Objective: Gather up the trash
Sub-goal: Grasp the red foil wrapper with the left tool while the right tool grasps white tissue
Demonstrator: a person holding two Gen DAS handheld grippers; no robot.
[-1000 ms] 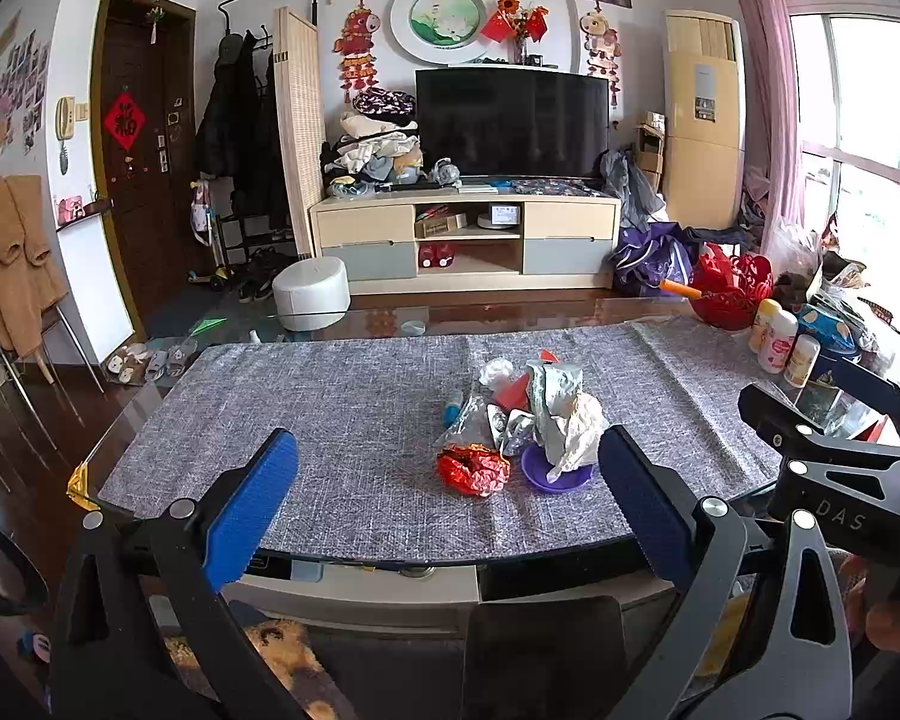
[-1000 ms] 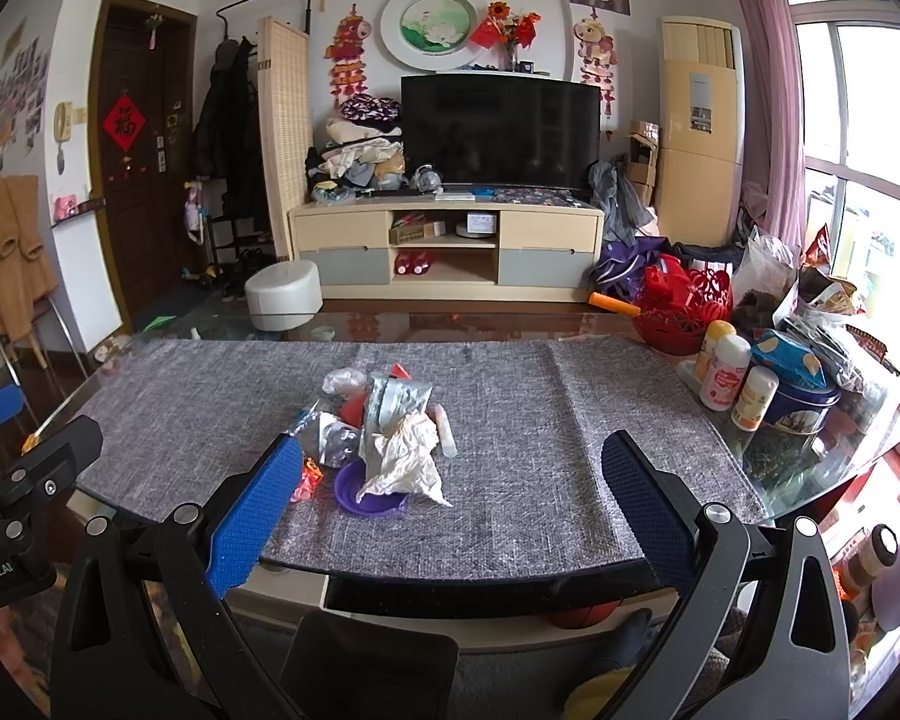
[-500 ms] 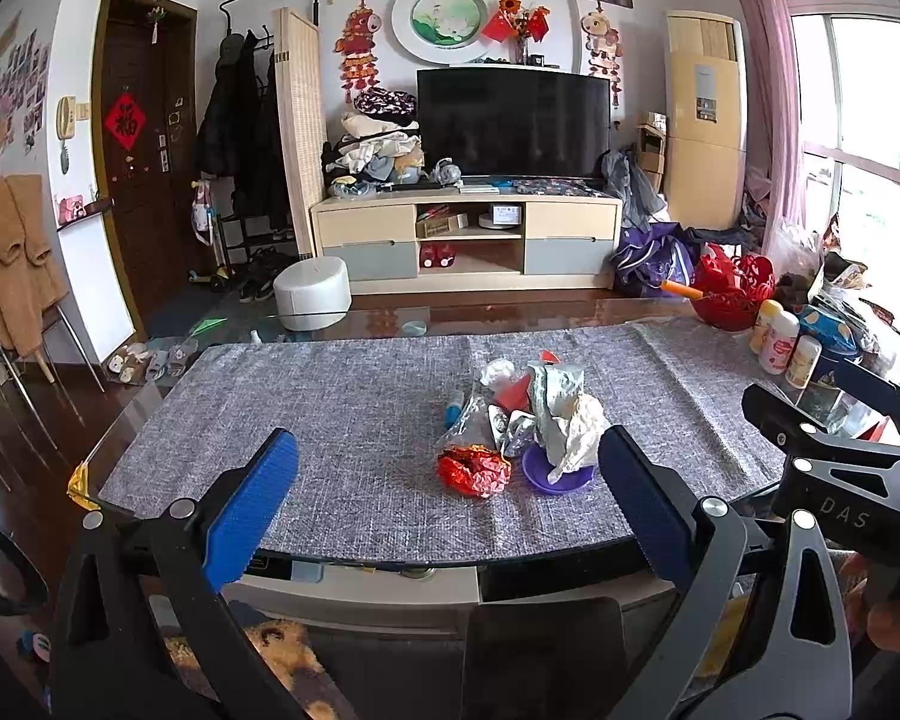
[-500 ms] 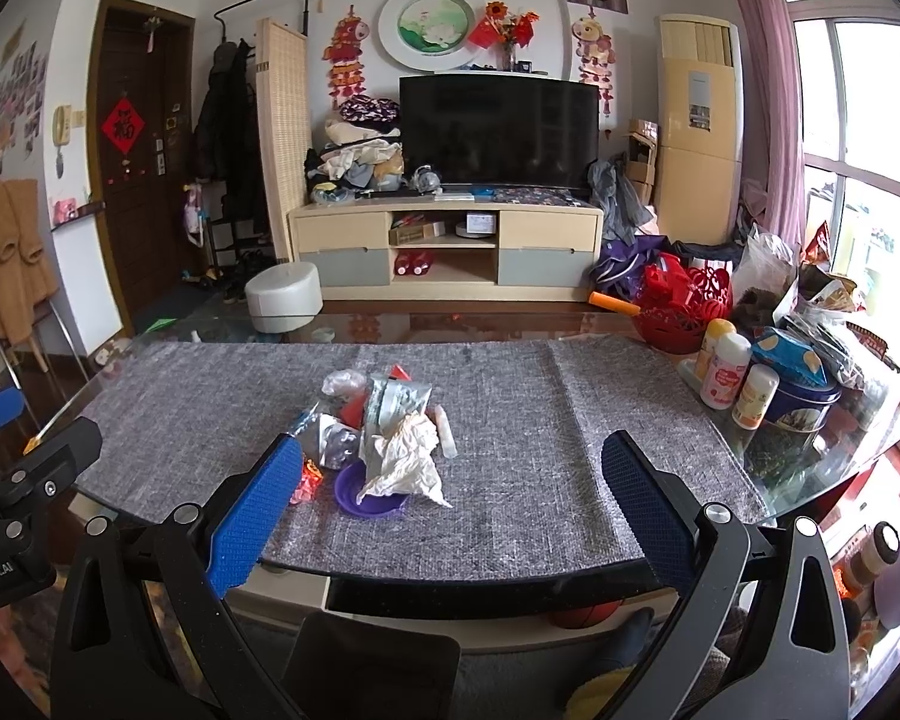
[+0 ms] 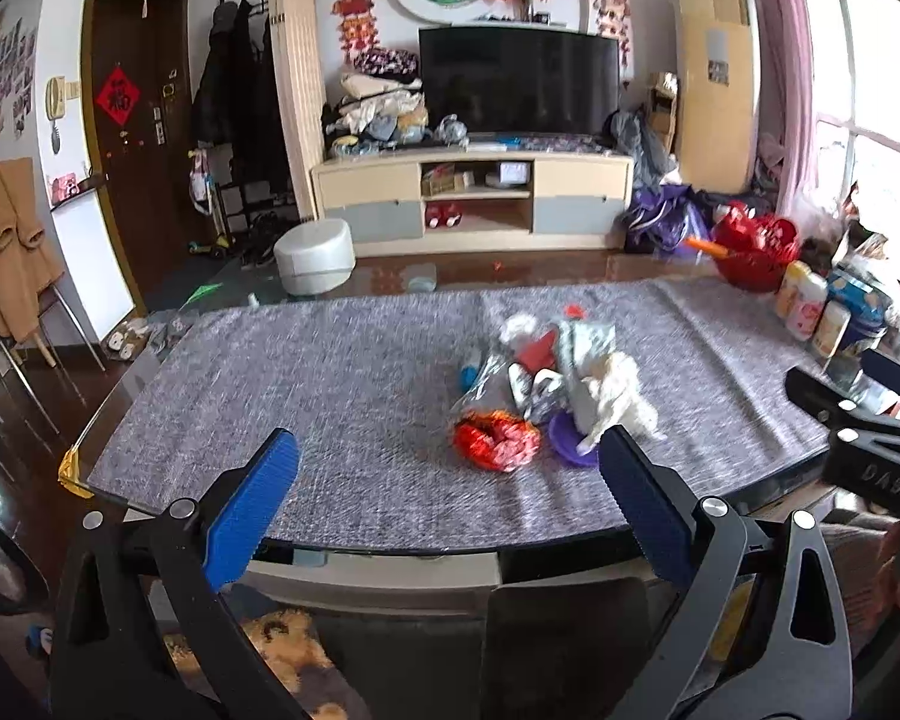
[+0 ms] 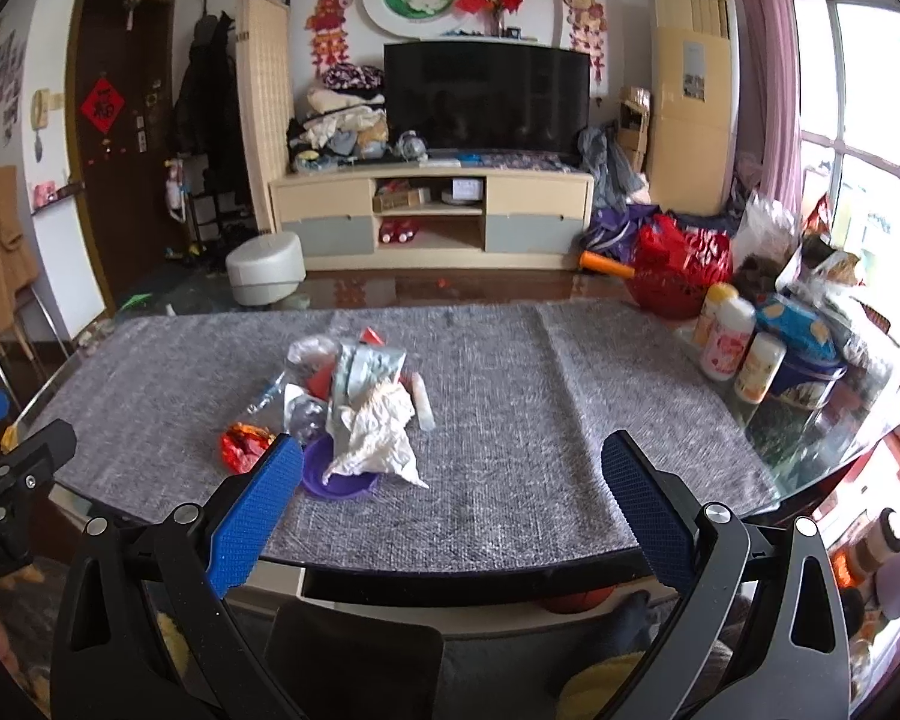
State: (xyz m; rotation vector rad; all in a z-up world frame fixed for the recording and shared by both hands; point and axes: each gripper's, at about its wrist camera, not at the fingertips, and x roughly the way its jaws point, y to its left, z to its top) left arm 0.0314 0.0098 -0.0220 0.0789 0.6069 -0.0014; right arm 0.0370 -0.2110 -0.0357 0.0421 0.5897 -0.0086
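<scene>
- Both views are blurring and the trash pile point(image 5: 546, 396) is looming nearer than a second ago: approach is beginning.
- Left gripper point(image 5: 444, 480) and right gripper point(image 6: 450, 480) are hovering with jaws spread wide, empty.
- The pile is sitting mid-desk point(image 6: 510, 516), untouched.

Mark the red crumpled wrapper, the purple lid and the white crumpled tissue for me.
Red crumpled wrapper point(image 5: 497, 440), left wrist view, centre of the crumple.
Purple lid point(image 6: 342, 485), right wrist view, exposed front rim.
White crumpled tissue point(image 6: 377, 433), right wrist view, middle of the wad.
</scene>
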